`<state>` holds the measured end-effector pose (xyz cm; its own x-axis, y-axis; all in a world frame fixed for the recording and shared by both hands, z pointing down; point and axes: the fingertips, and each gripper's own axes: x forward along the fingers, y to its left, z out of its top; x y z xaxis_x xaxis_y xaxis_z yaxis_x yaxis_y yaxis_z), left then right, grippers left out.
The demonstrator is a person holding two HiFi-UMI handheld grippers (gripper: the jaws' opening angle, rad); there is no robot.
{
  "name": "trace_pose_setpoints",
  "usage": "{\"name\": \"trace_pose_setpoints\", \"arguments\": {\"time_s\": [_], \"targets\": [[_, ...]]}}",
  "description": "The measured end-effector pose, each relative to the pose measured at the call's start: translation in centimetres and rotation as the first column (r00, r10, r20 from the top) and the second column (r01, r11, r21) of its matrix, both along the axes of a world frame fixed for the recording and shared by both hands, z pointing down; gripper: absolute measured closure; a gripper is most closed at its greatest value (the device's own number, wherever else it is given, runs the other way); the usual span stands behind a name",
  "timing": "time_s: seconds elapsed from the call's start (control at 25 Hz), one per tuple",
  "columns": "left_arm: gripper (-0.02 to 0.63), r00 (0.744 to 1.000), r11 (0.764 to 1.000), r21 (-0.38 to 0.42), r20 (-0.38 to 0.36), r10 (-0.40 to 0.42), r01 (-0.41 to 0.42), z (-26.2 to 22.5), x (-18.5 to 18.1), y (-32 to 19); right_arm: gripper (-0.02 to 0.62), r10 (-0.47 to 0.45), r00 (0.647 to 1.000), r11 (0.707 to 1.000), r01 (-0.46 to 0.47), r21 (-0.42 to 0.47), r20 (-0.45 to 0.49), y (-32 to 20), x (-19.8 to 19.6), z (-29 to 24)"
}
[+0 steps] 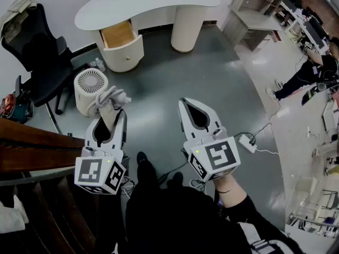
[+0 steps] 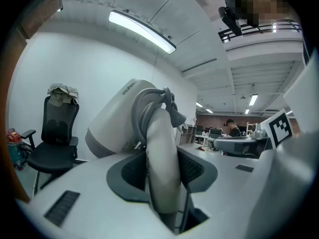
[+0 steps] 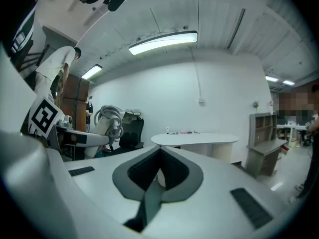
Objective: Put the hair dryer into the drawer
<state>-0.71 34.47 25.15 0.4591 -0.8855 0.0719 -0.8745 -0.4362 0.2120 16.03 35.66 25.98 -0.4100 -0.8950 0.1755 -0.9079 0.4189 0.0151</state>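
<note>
A white hair dryer [image 1: 98, 96] with its grey cord wound round it is held above the floor, its handle [image 2: 162, 153] upright between the jaws. My left gripper [image 1: 112, 115] is shut on that handle, and the barrel [image 2: 117, 126] points up and to the left. My right gripper [image 1: 184, 105] hangs beside it at the right, shut with nothing in it; its tips [image 3: 160, 151] meet. Ahead across the floor stands a white curved desk [image 1: 159, 3] with its wooden drawer [image 1: 118, 34] pulled open. The desk [image 3: 195, 139] shows far off in the right gripper view.
A black office chair [image 1: 41, 57] stands at the left, near dark wooden furniture [image 1: 32, 142]. A power strip [image 1: 247, 143] with cables lies on the floor at the right. A shelf unit [image 1: 255, 7] and a person [image 1: 303, 76] are at the far right.
</note>
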Motion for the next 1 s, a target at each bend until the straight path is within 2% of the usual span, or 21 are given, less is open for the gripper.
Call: {"name": "trace_pose_setpoints", "arguments": {"time_s": [0.4, 0.68, 1.0], "targets": [[0.446, 0.999, 1.0, -0.002, 0.026, 0.028, -0.028, 0.3, -0.2, -1.2, 0.594, -0.034, 0.999, 0.999, 0.035, -0.016, 0.014, -1.3, -2.0, 0.9], [0.446, 0.999, 0.999, -0.02, 0.036, 0.026, -0.026, 1.1, -2.2, -2.8, 0.594, -0.064, 0.998, 0.997, 0.064, -0.03, -0.008, -3.1, -3.9, 1.6], [0.446, 0.997, 0.998, -0.025, 0.042, 0.065, -0.064, 1.2, -6.4, -5.9, 0.594, 0.026, 1.0, 0.997, -0.026, -0.072, -0.012, -7.0, -7.2, 2.0]]}}
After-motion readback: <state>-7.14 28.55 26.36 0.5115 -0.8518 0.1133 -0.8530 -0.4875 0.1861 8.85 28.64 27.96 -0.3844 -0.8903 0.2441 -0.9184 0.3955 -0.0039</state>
